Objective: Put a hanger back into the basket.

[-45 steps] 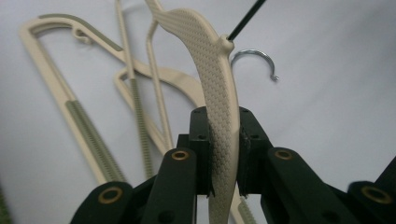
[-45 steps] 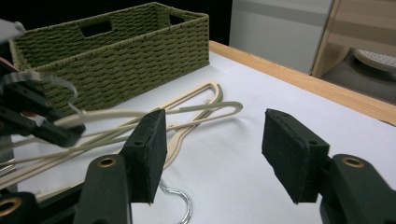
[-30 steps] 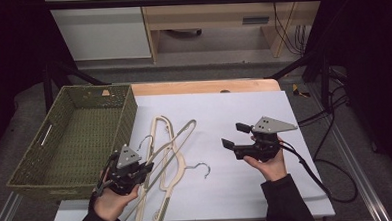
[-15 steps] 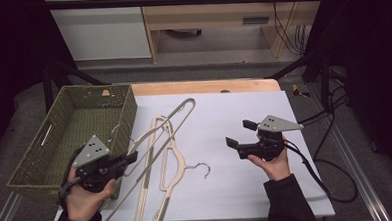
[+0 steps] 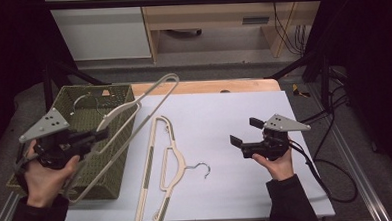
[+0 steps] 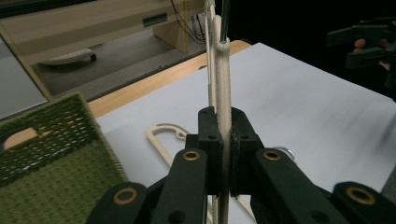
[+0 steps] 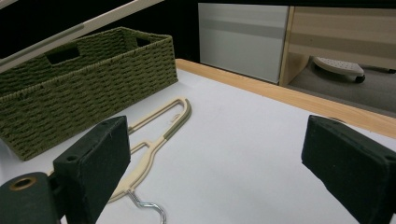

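the left gripper point(image 5: 87, 140) has its jaws pinched on one bar of a cream hanger point(image 5: 133, 105), carried tilted over the green basket point(image 5: 117, 159) as if for dropping in, while the right gripper point(image 5: 245, 133), jaws just spreading and empty, hovers near the second hanger point(image 5: 166, 164) lying on the worktop point(image 5: 237, 189).

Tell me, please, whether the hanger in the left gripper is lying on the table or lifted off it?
Lifted. The left gripper is shut on the hanger, which slants in the air above the basket.
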A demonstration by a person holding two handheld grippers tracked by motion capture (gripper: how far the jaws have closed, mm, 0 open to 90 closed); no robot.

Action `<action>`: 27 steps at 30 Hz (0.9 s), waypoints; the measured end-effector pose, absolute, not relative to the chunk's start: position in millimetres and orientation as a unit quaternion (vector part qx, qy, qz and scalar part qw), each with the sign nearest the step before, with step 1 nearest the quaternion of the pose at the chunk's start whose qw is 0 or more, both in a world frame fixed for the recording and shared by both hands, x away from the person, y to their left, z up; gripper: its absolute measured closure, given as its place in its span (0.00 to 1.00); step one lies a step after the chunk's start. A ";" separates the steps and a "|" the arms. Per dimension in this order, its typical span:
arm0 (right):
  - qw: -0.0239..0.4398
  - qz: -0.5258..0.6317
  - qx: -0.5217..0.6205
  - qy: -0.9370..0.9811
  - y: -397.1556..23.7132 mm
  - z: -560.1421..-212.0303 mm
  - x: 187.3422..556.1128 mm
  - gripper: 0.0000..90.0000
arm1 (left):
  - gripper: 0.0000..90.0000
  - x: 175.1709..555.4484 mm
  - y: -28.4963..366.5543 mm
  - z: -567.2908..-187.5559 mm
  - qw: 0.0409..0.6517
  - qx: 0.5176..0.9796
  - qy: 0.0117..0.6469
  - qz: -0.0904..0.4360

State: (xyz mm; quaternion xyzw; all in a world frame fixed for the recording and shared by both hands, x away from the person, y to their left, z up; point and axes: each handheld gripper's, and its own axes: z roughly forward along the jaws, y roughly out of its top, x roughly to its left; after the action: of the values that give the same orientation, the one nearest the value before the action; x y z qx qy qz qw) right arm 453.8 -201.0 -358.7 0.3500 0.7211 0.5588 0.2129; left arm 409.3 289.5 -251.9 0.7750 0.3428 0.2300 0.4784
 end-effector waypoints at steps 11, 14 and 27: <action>0.211 0.560 0.354 0.719 -205.0 -360.4 454.7 0.09 | 0.96 453.9 339.2 -251.4 0.459 0.770 0.375 0.237; 0.211 0.558 0.356 0.719 -205.7 -360.9 455.1 0.08 | 0.96 461.1 351.6 -255.2 0.455 0.768 0.380 0.244; 0.210 0.555 0.361 0.719 -207.5 -363.1 456.8 0.08 | 0.95 484.1 396.9 -271.6 0.418 0.773 0.400 0.258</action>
State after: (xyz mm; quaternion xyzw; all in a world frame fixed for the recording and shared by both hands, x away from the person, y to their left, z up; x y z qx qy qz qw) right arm 456.8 -207.5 -363.1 0.3614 0.7190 0.5553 0.2099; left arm 484.1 396.9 -271.6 0.7734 0.4002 0.2580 0.4185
